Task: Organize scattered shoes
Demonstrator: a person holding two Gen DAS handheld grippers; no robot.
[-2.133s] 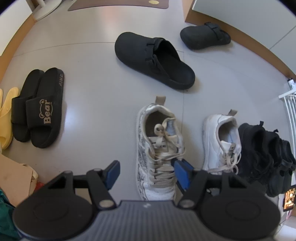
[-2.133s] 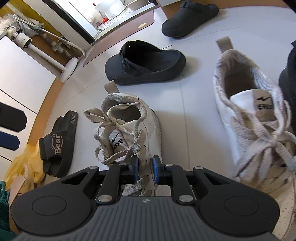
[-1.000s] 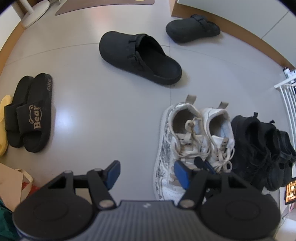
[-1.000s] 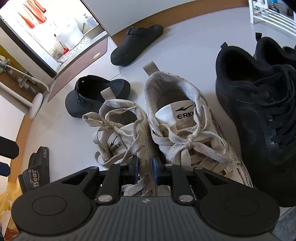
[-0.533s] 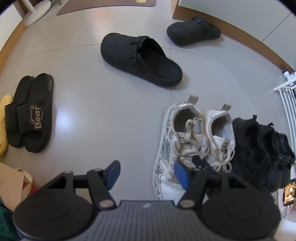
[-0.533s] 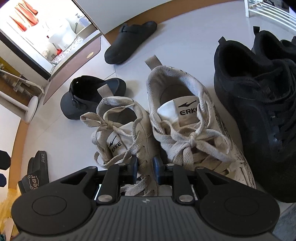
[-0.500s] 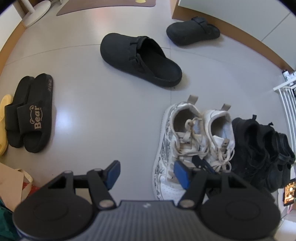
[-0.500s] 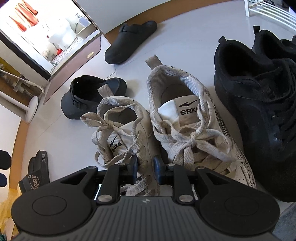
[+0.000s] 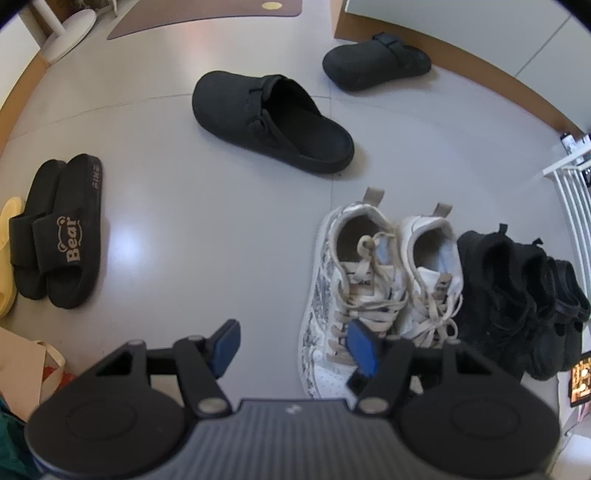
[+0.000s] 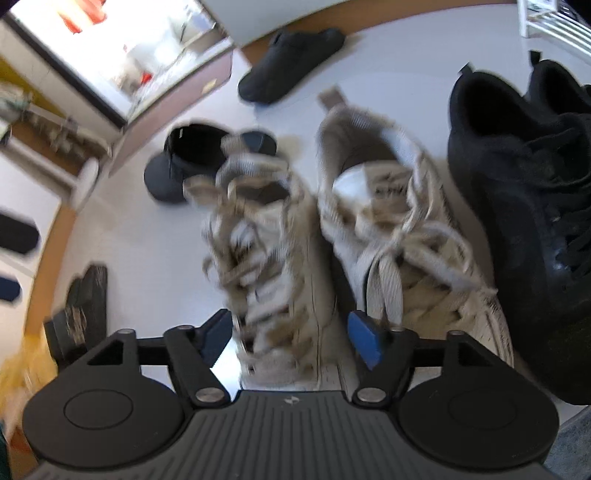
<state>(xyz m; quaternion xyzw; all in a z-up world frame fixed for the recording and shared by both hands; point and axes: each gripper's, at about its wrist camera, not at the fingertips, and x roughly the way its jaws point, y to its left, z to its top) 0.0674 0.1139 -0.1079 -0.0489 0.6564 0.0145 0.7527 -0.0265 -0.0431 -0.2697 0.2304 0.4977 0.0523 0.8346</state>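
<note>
Two white sneakers stand side by side on the floor, the left one (image 9: 343, 288) patterned, the right one (image 9: 430, 273) plain. In the blurred right wrist view my right gripper (image 10: 291, 339) is open and empty over the toe of the left sneaker (image 10: 269, 266), beside the right sneaker (image 10: 399, 240). My left gripper (image 9: 295, 347) is open and empty above the floor, left of the sneakers. Two black clogs lie apart: one (image 9: 269, 118) mid-floor, one (image 9: 376, 66) by the far wall.
Black sneakers (image 9: 517, 295) stand right of the white pair. Black "Bear" slides (image 9: 59, 232) and a yellow slipper (image 9: 7, 258) lie at the left. A white rack (image 9: 572, 206) is at the right. A brown mat (image 9: 207, 11) lies at the far edge.
My right gripper carried the left white sneaker beside its mate, then opened and let go of it. My left gripper stayed open and shifted only slightly.
</note>
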